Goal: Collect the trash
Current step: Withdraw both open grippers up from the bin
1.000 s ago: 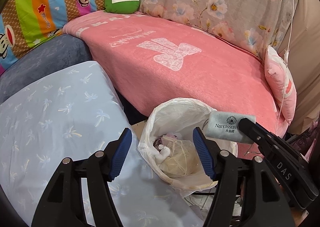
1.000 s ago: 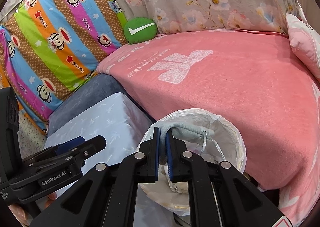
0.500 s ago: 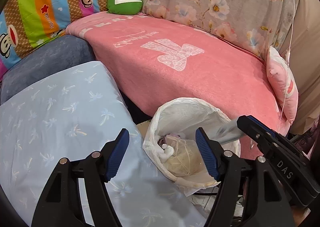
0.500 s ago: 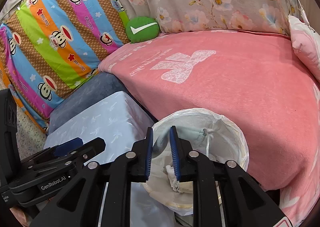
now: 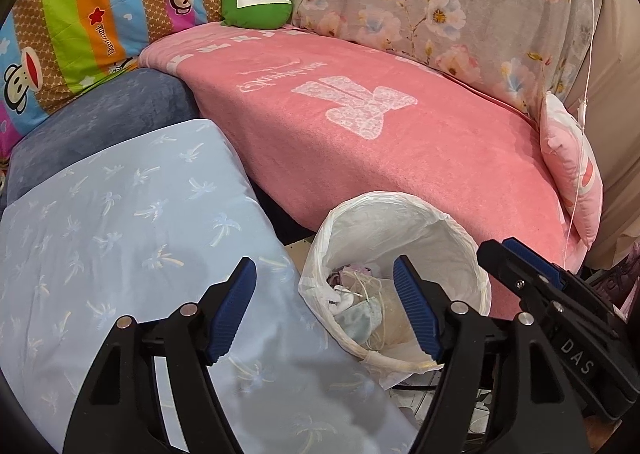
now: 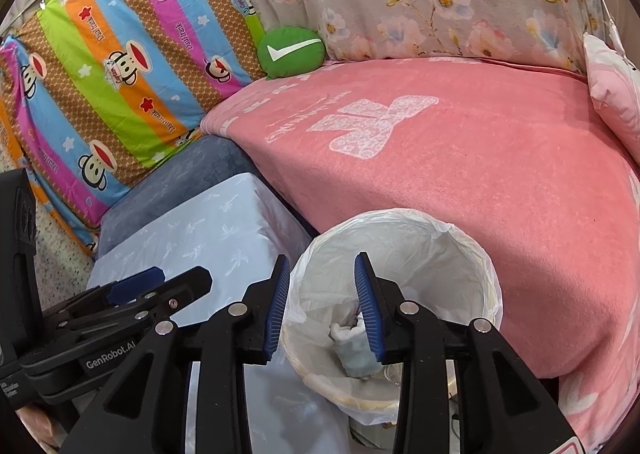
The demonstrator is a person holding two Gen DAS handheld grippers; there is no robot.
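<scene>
Both tongs hover over the lined trash bin (image 6: 400, 274), left tongs (image 5: 324, 308) released and widening, right tongs (image 6: 322, 304) opening with nothing between them, the pale-blue packet (image 6: 356, 358) lying inside: drop step apparently complete, next seek further trash.

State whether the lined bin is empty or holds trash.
Holds trash: the bin has a pale blue packet and crumpled wrappers at its bottom.
</scene>
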